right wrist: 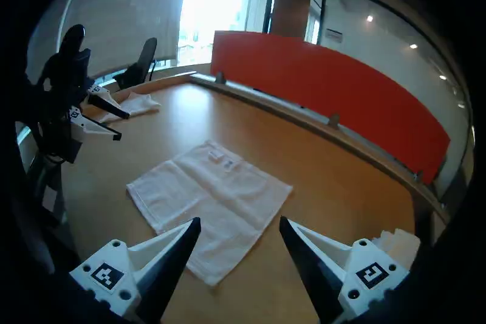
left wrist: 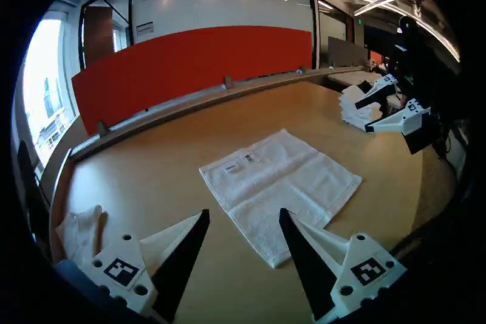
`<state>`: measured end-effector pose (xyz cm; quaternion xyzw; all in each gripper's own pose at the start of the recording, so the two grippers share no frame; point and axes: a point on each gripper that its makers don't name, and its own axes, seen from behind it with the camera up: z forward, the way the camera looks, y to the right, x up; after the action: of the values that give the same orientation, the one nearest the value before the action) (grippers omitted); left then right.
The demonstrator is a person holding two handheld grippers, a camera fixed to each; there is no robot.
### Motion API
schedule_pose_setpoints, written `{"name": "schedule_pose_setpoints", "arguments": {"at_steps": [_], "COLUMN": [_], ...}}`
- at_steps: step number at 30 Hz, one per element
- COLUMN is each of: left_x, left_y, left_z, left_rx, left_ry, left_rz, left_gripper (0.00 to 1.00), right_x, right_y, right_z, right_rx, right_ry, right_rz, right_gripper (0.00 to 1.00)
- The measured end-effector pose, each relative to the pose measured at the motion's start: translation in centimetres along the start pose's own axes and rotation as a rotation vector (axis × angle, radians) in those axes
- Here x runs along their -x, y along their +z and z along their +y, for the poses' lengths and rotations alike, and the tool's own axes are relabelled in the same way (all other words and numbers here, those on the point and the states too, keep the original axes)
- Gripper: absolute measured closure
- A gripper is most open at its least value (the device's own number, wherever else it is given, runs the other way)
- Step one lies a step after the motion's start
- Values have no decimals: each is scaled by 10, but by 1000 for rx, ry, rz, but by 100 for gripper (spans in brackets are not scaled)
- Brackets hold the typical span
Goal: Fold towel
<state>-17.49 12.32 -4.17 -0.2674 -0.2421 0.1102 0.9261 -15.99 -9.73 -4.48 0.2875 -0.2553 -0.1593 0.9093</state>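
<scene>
- Your left gripper [left wrist: 243, 211] sits at the bottom of the left gripper view, fingers wide apart, holding nothing
- Your right gripper [right wrist: 239, 219] sits at the bottom of the right gripper view – fingers also spread, nothing between them
- The towel [left wrist: 279, 178] is white and lies flat on the wooden table [left wrist: 152, 166], centre of the left gripper view, its near corner between and just past your left fingertips
- In the right gripper view the towel [right wrist: 212, 196] is centre frame, its near edge running under the gap between your fingers; whether the tips touch it, you can't tell
- Two small tags sit on the towel near its far edge
- The right gripper [left wrist: 362, 118] also shows at the right edge of the left gripper view, above the table, well apart from the towel
- A stack of white cloths [left wrist: 352, 108] sits just behind it
- The left gripper [right wrist: 124, 127] shows at mid left of the right gripper view – open
- A crumpled white cloth [left wrist: 79, 233] lies at lower left of the left gripper view
- A red partition [left wrist: 194, 65] runs along the table's far side
</scene>
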Motion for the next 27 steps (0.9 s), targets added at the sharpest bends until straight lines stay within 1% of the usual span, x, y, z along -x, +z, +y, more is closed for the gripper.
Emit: {"name": "schedule_pose_setpoints", "arguments": {"at_steps": [8,15,21,27], "left_x": [39,76,100,116], "left_y": [19,34,44,51], "left_z": [12,26,35,40], "left_rx": [35,72,92,105], "left_ry": [-1,22,39,20], "left_rz": [-71,-158,-219,-264], "left_gripper": [16,16,15,16], "right_x": [41,78,102,120], "right_y": [22,37,45,48], "right_z": [-15,-28,-31,-31], "right_rx": [-33,-67,-82,-96], "right_ry": [-2,-20,-12,-1], "right_rz": [-67,-139,-188,-224], "right_gripper": [0,0,0,0]}}
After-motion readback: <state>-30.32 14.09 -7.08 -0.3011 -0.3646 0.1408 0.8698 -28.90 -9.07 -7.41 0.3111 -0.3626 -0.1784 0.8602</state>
